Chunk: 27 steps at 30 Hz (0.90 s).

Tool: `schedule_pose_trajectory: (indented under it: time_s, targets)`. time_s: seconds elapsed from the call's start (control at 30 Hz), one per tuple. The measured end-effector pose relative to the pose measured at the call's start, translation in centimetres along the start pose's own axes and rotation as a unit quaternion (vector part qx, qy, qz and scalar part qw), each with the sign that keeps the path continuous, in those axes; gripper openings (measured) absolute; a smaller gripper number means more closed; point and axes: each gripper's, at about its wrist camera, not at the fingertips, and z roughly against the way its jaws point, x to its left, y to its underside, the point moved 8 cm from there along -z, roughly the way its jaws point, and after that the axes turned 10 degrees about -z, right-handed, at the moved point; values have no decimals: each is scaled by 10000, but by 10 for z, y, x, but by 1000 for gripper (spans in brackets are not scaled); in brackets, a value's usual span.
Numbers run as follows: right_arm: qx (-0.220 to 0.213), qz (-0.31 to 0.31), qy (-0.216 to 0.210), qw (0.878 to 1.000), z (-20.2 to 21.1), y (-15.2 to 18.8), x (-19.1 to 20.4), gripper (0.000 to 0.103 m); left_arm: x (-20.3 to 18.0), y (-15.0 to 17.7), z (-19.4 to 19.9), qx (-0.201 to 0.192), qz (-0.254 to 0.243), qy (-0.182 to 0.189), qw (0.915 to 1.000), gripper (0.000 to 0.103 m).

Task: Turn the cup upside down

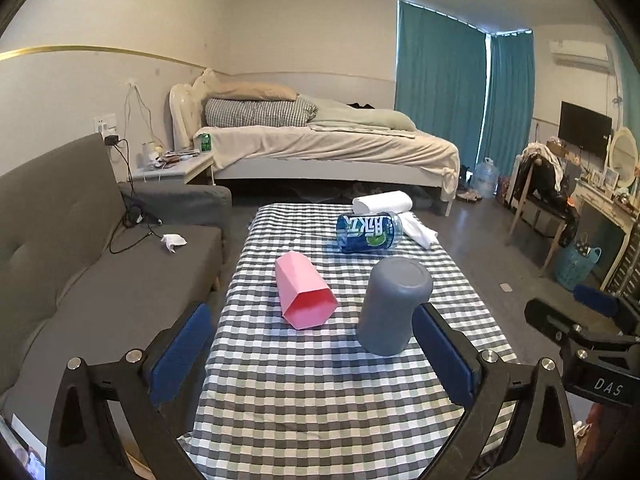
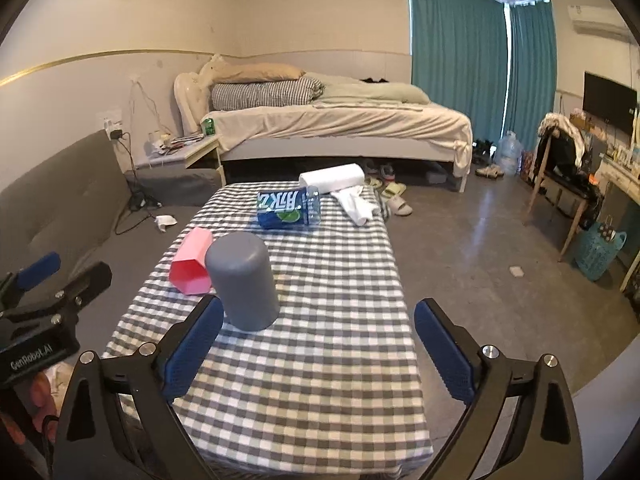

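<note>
Standing inverted mid-table — grey cup (image 1: 394, 306) | left gripper (image 1: 316, 360) spread wide

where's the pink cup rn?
The pink cup lies on its side on the checkered table, left of the upside-down grey cup, with the blue-labelled bottle behind.

Pink cup (image 1: 305, 290) close beside grey cup (image 1: 394, 306) — right side open

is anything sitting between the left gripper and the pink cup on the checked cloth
Nothing visible does. The left gripper is open over the near end of the table, and only bare checked cloth lies between it and the pink cup, which lies on its side. The grey cup stands beside that line, by the gripper's right finger.
</note>
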Motion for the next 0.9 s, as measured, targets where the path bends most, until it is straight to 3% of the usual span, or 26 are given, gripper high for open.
schedule_pose_trajectory:
  time_s: [0.3,0.9]
  targets:
    - [-202,263,37,9994,1,-1,10,98,3,3,-3,7,57,-51,10000,103]
    - [-256,195,63,9995,8,-3,5,102,3,7,-6,86,88,-5,9999,103]
